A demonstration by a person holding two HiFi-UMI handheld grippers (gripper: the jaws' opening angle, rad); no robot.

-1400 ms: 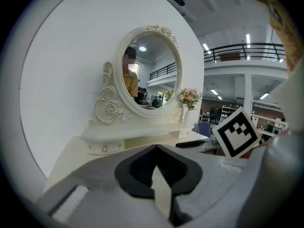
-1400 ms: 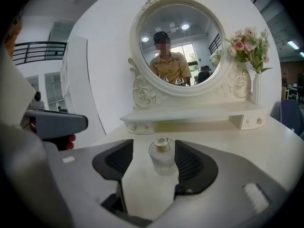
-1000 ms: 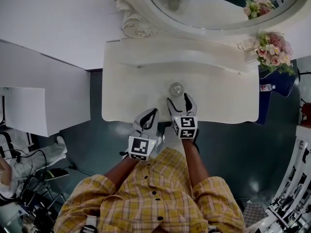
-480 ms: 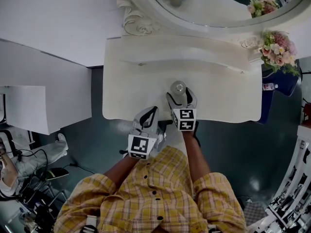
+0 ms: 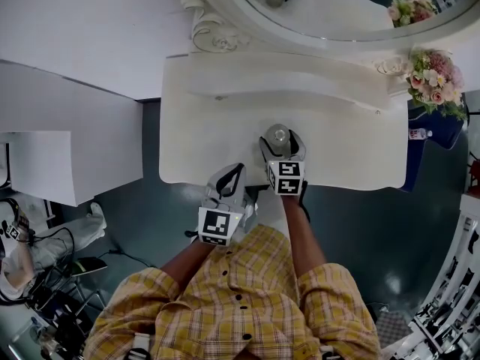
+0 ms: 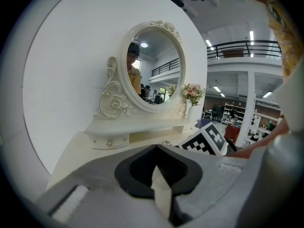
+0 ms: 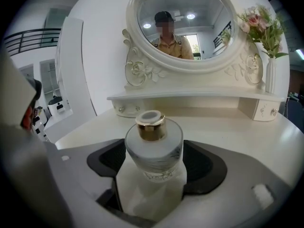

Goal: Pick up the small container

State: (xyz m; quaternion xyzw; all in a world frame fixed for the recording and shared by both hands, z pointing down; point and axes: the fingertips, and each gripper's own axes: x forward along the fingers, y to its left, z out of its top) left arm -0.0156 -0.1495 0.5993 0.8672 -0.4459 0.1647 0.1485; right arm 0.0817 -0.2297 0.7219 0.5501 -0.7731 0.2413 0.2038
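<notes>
Jaws just opened around small container (image 7: 153,146), mirror (image 7: 209,32) behind

No word, number or brand can be read anywhere. The left cube (image 5: 217,226), on the left claw (image 5: 229,178), and the right cube (image 5: 287,178), on the right claw (image 5: 279,139), each show a black-and-white square marker pattern, not letters or digits. The small container (image 7: 154,144) bears faint dark print (image 7: 156,174) low on its frosted body, too blurred to make out. Past the right end of the desk (image 5: 345,148), a small bottle (image 5: 417,134) has a label too small to read.
</notes>
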